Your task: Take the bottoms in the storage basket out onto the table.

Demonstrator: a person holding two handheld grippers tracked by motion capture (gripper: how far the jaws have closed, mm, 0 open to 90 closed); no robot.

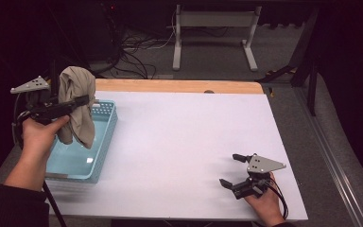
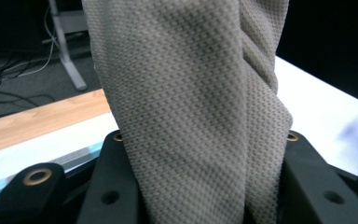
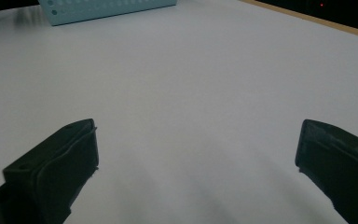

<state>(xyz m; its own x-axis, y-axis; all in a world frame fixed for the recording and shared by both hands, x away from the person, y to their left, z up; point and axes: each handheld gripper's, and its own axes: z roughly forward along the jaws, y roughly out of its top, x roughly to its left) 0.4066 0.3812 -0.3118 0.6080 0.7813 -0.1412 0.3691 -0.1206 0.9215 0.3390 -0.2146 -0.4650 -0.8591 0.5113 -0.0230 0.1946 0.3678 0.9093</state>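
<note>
Left fingers clamping grey cloth, above blue basket

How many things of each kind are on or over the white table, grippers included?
Grey-beige woven cloth: 1
Light blue plastic basket: 1
Black two-jaw grippers, left gripper and right gripper: 2
Total: 4
</note>
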